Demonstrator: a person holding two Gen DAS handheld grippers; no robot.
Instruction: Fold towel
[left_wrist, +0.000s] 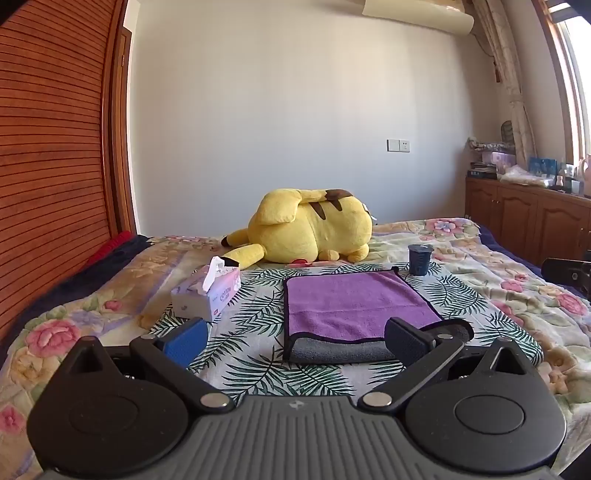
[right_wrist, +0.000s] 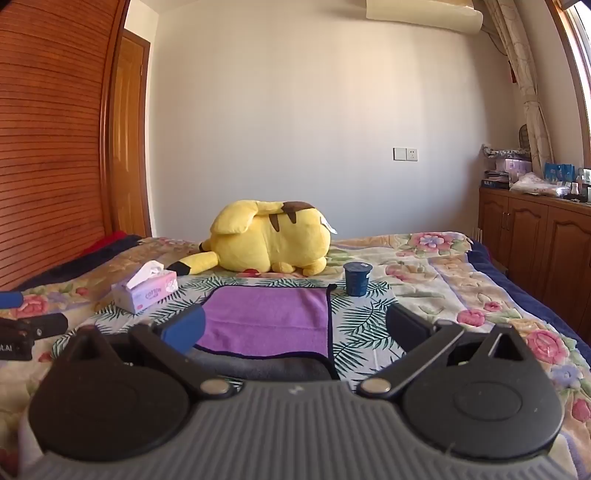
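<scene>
I am in a home bedroom: a bed with floral bedding, a plush toy, wooden cabinets, curtained window.

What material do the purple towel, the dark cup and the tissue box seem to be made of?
Purple towel with grey underside: probably microfibre, shown by its matte, fuzzy nap and stitched dark edge.
Dark blue ribbed cup: likely thin plastic, faintly glossy.
Pink and white tissue box: printed cardboard, with white tissue sticking out of the top.

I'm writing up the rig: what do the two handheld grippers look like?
The left gripper and the right gripper match: ribbed grey body, two round black discs, black linkage arms with silver rivets, one blue finger pad, one black finger pad. No cables or sleeves visible.
</scene>
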